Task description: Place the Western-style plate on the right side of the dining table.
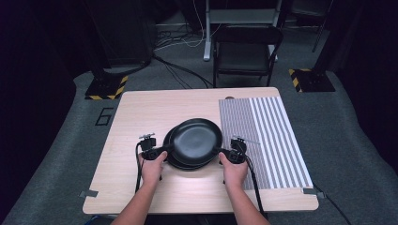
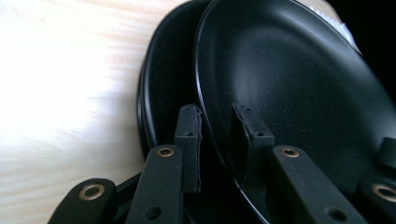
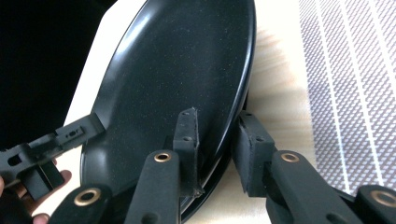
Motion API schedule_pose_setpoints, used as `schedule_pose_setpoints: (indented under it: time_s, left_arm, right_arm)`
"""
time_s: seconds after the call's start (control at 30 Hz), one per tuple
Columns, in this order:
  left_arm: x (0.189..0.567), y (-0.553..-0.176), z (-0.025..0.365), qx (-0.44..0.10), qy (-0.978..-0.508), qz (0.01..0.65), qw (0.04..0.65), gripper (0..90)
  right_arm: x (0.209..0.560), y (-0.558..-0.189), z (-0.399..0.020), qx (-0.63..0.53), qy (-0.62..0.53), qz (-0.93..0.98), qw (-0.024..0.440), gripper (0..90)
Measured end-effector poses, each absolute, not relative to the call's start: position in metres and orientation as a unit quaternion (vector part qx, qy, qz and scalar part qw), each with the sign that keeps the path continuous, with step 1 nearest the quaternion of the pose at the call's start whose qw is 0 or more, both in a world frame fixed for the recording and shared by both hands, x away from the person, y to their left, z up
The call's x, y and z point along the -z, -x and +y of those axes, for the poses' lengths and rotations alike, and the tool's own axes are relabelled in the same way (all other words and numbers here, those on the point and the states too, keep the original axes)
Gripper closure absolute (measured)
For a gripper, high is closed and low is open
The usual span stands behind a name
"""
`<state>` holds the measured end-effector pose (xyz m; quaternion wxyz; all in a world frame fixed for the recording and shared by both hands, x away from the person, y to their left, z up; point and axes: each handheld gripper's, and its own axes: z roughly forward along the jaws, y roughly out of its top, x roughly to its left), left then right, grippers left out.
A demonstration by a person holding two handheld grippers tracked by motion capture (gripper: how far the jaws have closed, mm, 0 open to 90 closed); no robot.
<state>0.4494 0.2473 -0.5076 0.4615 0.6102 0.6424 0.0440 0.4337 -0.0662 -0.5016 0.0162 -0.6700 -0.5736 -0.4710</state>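
Top plate (image 1: 196,138) is pinched at opposite rims by my left gripper (image 1: 162,150) and right gripper (image 1: 224,152), raised off the lower plate (image 1: 174,160) mid-table; setting it down elsewhere remains, I judge.

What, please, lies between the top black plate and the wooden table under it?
A second black plate lies between the top black plate and the wooden table; its rim peeks out at the left in the high view and left gripper view.

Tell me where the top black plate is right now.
In the high view, the top black plate sits mid-table, over the lower black plate, between left gripper and right gripper, left of the striped mat.
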Motion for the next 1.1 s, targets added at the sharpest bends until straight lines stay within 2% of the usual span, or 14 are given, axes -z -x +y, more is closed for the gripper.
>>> schedule_pose_setpoints:
  time_s: [0.4,1.1]
  left_arm:
    - [0.513,-0.447,0.245,-0.032,-0.573,0.66,0.484,74.8]
    - [0.515,-0.434,0.238,-0.037,-0.553,0.662,0.505,75.5]
  right_arm:
    - [0.506,-0.445,-0.067,0.486,0.683,-0.545,0.015,76.0]
    - [0.502,-0.442,-0.076,0.49,0.674,-0.551,0.023,77.4]
